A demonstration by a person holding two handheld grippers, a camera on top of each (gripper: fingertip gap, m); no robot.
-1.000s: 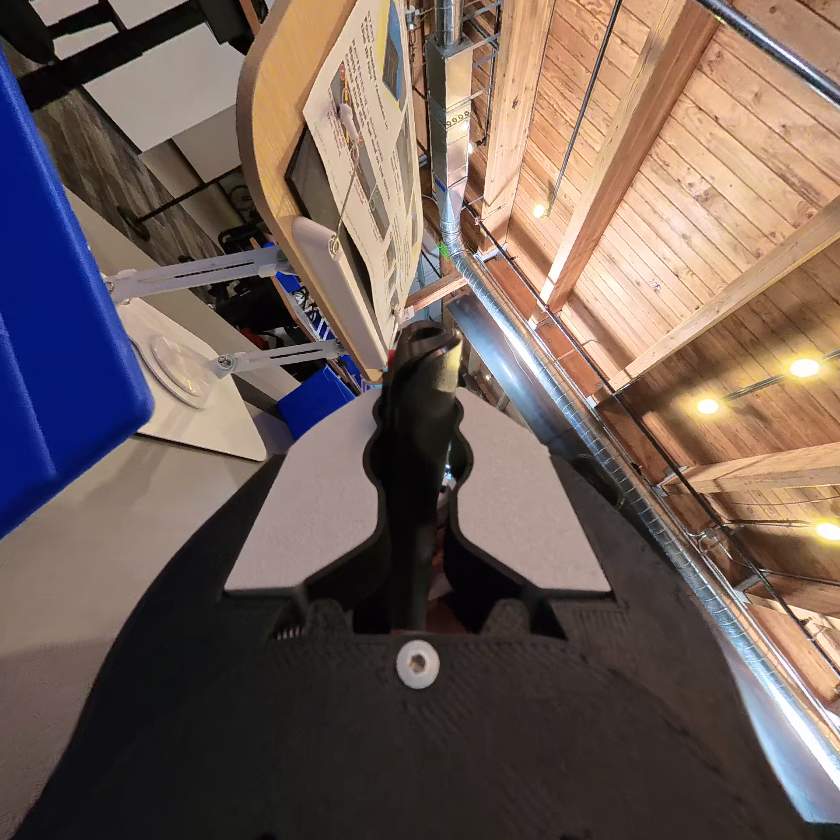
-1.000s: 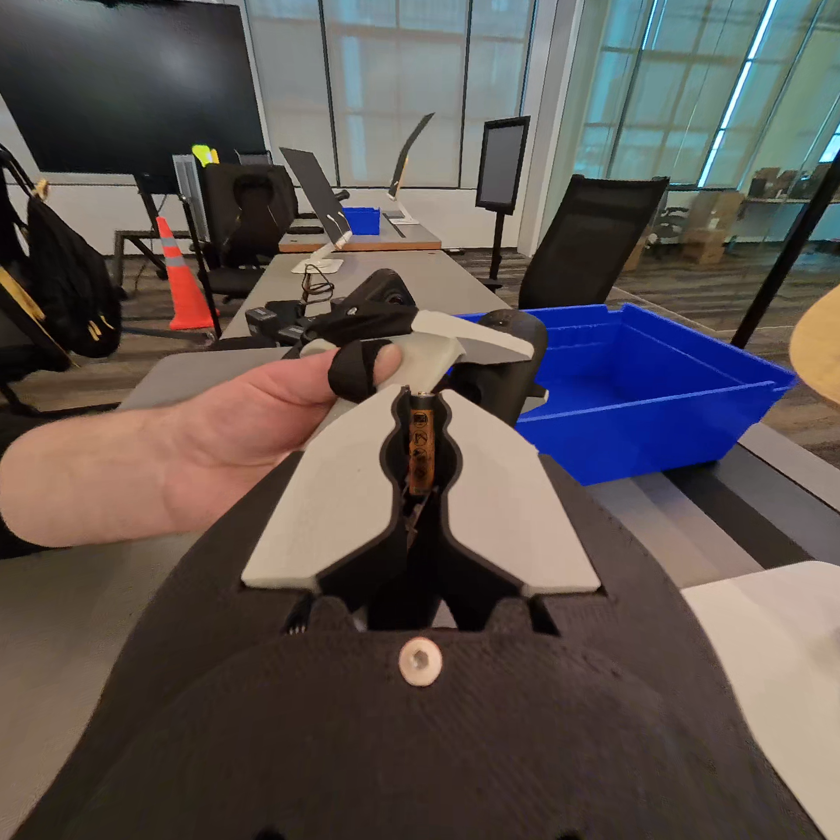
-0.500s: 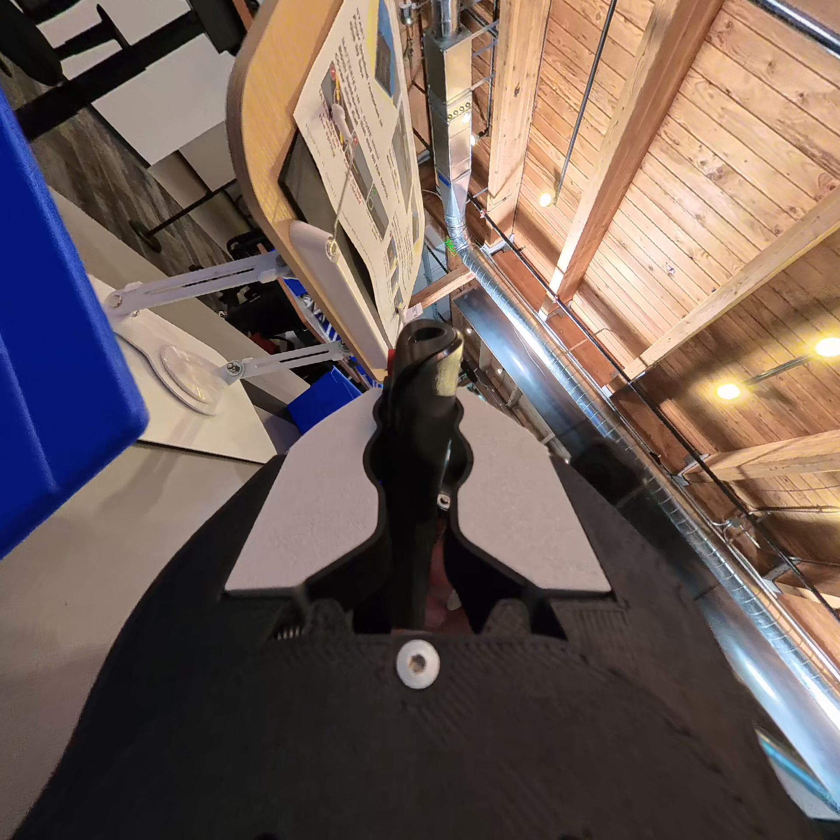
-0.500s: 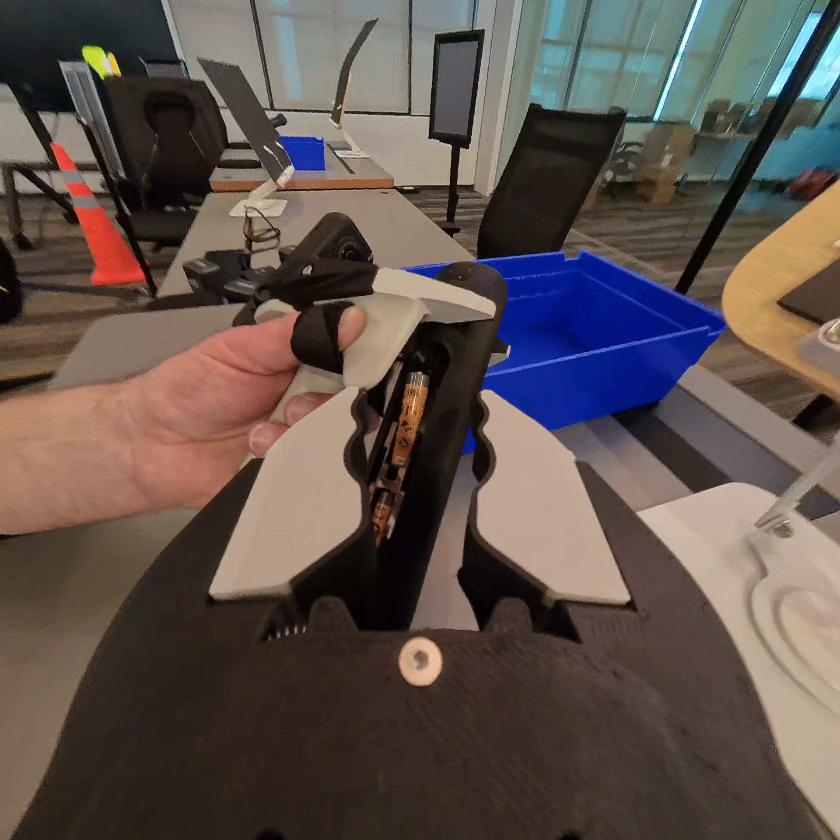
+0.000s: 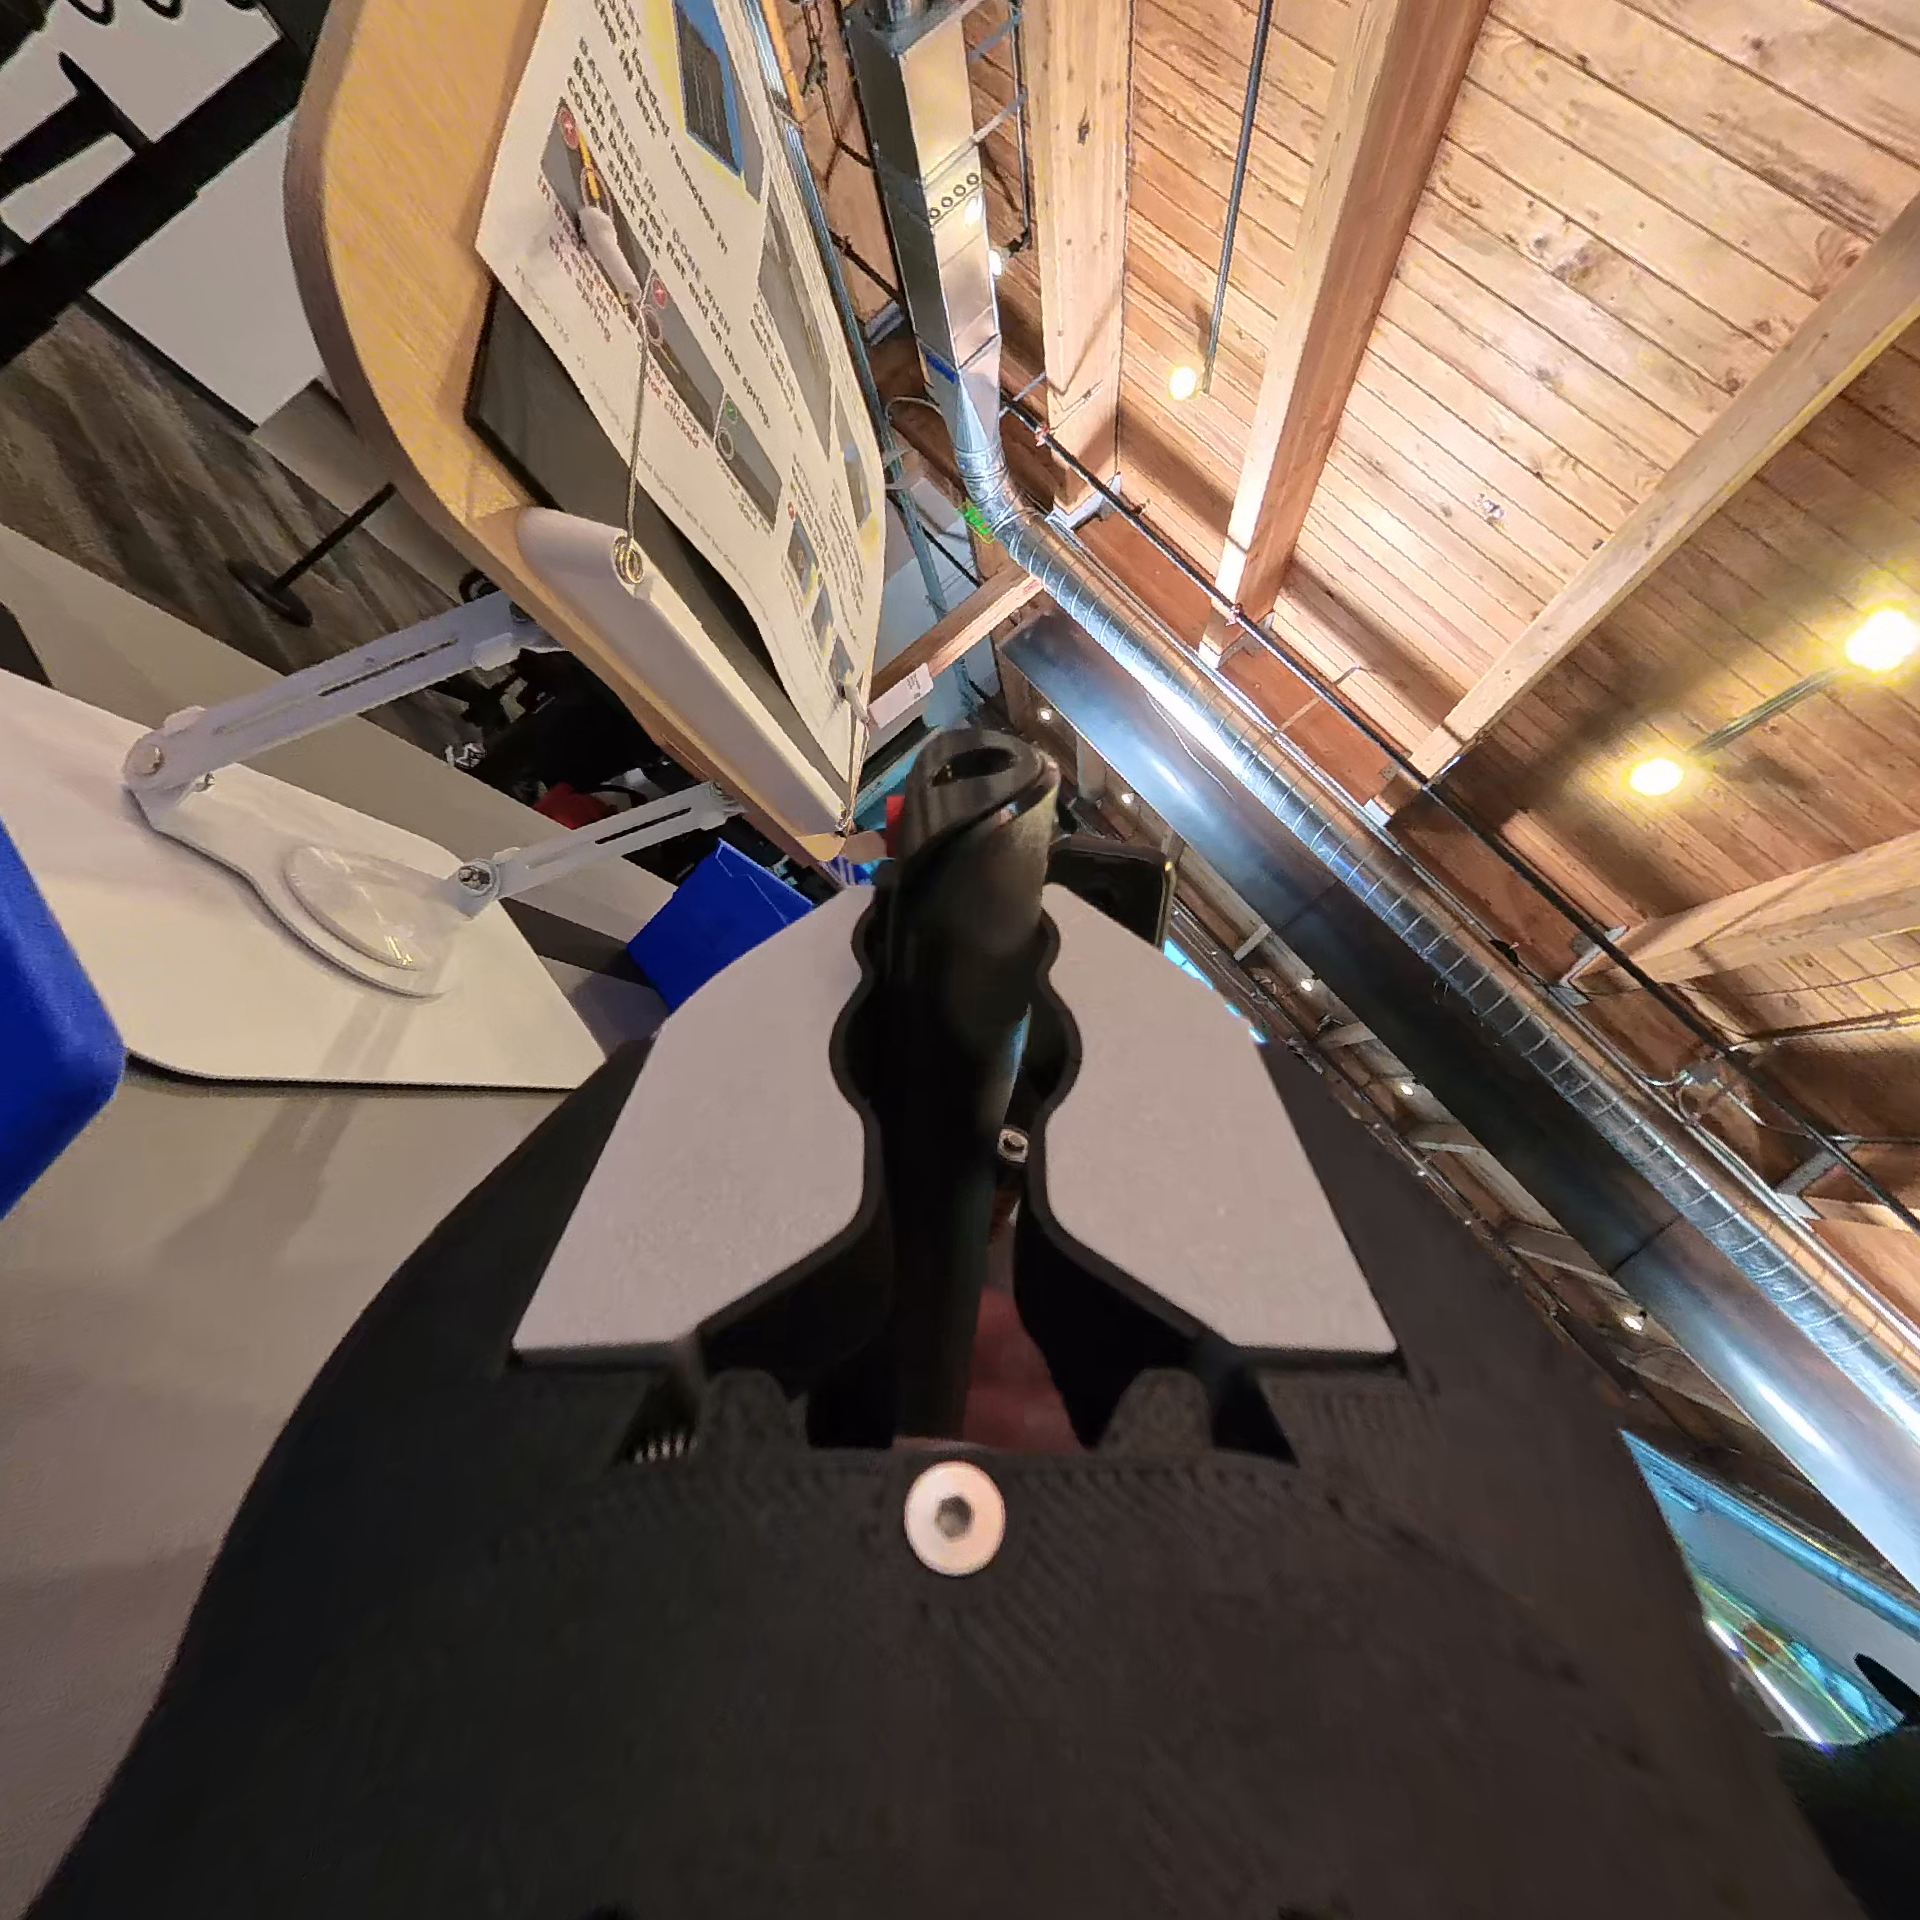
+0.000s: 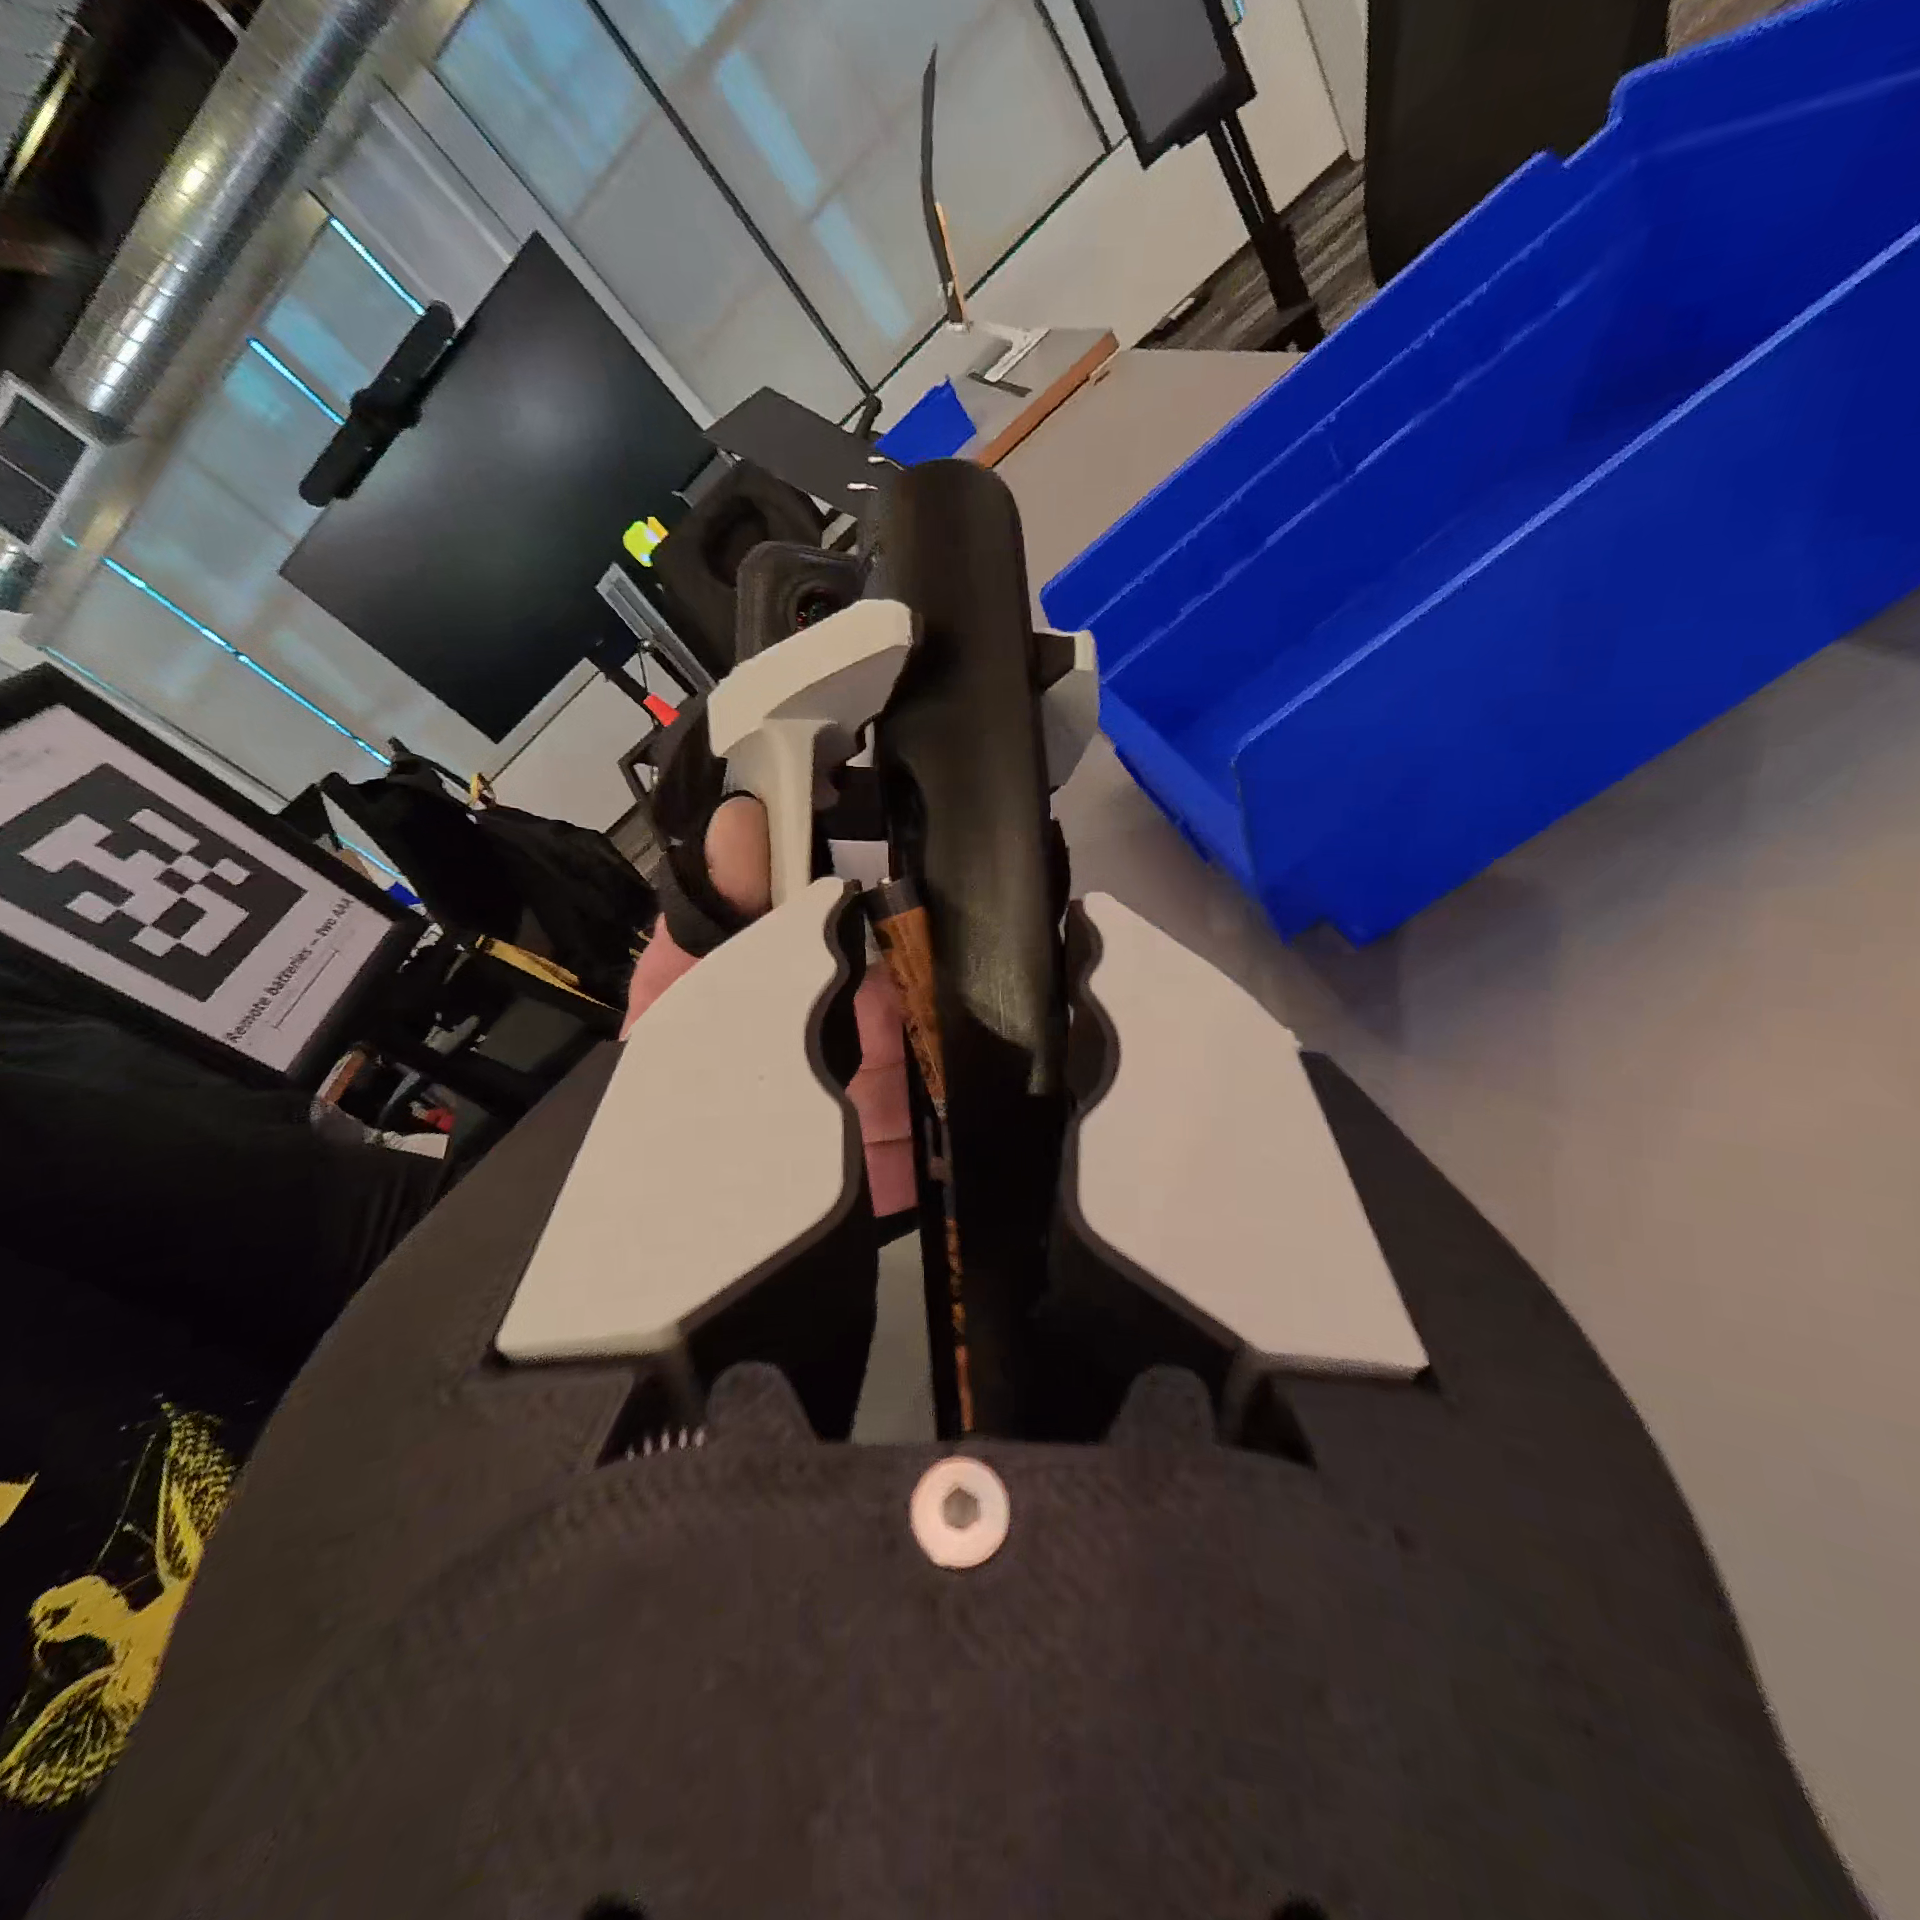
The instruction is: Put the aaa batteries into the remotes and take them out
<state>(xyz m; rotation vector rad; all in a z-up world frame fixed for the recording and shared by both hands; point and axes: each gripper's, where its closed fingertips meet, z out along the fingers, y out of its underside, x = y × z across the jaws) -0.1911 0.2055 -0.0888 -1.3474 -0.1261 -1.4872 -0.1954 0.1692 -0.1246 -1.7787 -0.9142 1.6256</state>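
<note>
My left gripper (image 5: pixel 956 935) is shut on a black remote (image 5: pixel 961 997) and holds it on end, pointing up toward the ceiling. In the right wrist view the remote (image 6: pixel 977 790) stands between my right gripper's jaws. My right gripper (image 6: pixel 958 914) is open and straddles the remote, with a gap on the left side. An orange and black AAA battery (image 6: pixel 906 977) lies in the remote's open compartment. The left gripper's fingers (image 6: pixel 810 675) clamp the remote farther up, with a person's hand (image 6: pixel 883 1091) behind them.
A blue bin (image 6: pixel 1507 520) stands on the grey table (image 6: pixel 1610 1091) to the right of the remote. In the left wrist view a white stand base (image 5: pixel 260 935), a wooden board with a printed sheet (image 5: pixel 675 312) and a blue bin corner (image 5: pixel 42 1018) show. The tips of one gripper are about 5 cm away from the tips of the other.
My right gripper let go of the battery, which now lies in the remote's compartment. It opened, rolled, and moved forward so the remote sits between its jaws. The left gripper tilted slightly.
</note>
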